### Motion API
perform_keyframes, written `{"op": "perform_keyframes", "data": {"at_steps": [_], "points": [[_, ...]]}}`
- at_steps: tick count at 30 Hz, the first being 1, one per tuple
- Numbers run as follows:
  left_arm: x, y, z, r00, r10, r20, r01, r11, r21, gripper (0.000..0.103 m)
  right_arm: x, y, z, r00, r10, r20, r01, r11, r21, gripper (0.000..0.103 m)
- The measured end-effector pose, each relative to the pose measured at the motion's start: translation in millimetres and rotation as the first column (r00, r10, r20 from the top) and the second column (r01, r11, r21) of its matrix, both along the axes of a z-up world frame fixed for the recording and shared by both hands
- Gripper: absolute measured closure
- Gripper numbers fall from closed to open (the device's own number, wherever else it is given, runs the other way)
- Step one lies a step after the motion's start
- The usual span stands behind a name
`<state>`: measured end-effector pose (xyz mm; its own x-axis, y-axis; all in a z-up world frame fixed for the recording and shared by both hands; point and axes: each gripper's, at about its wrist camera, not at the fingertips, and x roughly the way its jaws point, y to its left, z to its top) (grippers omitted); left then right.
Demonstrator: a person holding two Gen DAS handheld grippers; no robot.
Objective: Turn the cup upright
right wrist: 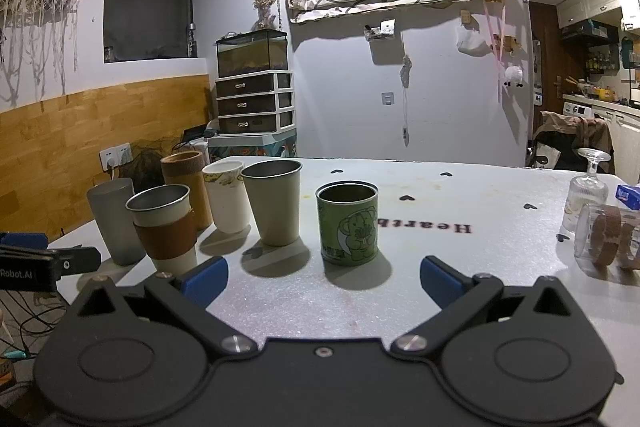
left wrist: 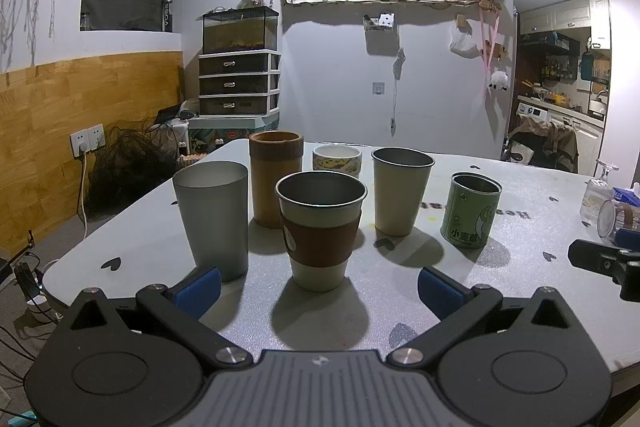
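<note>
Both grippers' jaws apart over white table; wood-panelled wall beyond.

table: "Heartb" upside down | green can: "小麦草" | left claw: "Robot.AI" | bottle: "VOSS"

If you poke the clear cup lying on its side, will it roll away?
Probably: the clear cup lies on its round wall, so a poke could roll it. It looks like glass, maybe slippery and breakable. The upside-down wine glass close behind might get bumped.

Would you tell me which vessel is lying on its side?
The clear glass cup with brown bands, at the table's right edge; the wine glass behind stands inverted, the others upright.
</note>
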<state>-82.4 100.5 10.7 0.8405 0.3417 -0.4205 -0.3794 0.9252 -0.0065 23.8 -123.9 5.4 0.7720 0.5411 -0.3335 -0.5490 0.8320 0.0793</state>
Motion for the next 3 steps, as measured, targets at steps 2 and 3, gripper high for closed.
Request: {"op": "perform_keyframes", "data": {"at_steps": [2,3], "points": [[0.1,-0.4,0.0,1.000,0.000,0.000,0.000,1.000,0.000,0.000,0.1,-0.1,0.0,1.000,0.000,0.000,0.000,1.000,0.000,0.000],[0.2,-0.5,0.0,1.000,-0.001,0.000,0.001,1.000,0.001,0.000,-0.2,0.0,-0.4,1.000,0.000,0.000,0.000,1.000,0.000,0.000]]}}
